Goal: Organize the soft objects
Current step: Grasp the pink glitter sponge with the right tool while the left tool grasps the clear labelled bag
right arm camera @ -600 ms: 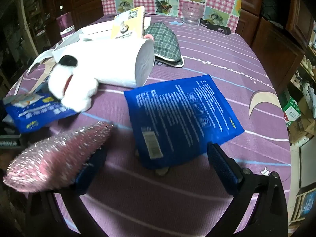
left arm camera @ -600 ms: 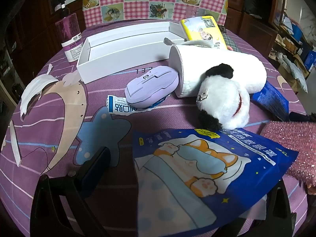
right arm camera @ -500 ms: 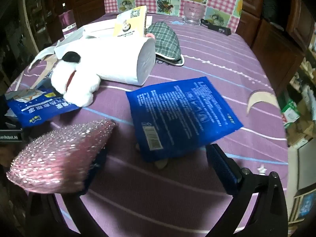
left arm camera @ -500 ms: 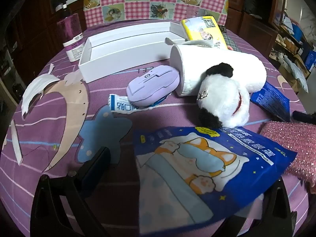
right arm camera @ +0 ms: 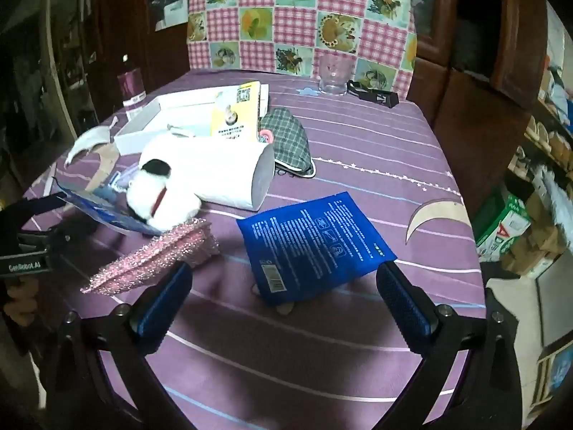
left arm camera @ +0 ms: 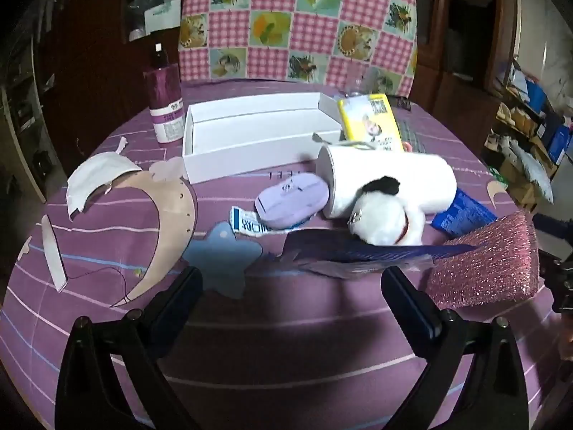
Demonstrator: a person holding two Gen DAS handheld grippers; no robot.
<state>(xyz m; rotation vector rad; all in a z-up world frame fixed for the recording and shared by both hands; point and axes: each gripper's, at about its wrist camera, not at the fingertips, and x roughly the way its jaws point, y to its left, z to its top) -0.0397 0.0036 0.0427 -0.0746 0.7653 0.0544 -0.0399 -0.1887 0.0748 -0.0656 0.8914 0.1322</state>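
My left gripper (left arm camera: 292, 286) is open and empty, low over the purple tablecloth. Just ahead lies a blue eye-mask packet (left arm camera: 361, 252), seen edge-on. Behind it a white plush dog (left arm camera: 386, 215) leans on a white paper roll (left arm camera: 386, 179). A pink glitter sponge (left arm camera: 490, 265) lies to the right. My right gripper (right arm camera: 283, 286) is open and empty; the pink sponge (right arm camera: 157, 258) lies beside its left finger and a blue packet (right arm camera: 311, 243) lies between and ahead of its fingers. The plush dog (right arm camera: 161, 193) and roll (right arm camera: 222, 172) are further left.
A white open box (left arm camera: 250, 132), a purple bottle (left arm camera: 164, 107), a yellow packet (left arm camera: 372, 122) and a lilac case (left arm camera: 293, 200) stand further back. A plaid cap (right arm camera: 290, 139), a glass (right arm camera: 333, 75) and a black object (right arm camera: 372, 95) lie far across. The table edge (right arm camera: 454, 193) runs on the right.
The left gripper has pulled back and dropped low; the blue eye-mask packet that filled its view now lies ahead. The right gripper has backed off and risen; the pink sponge now lies on the table.
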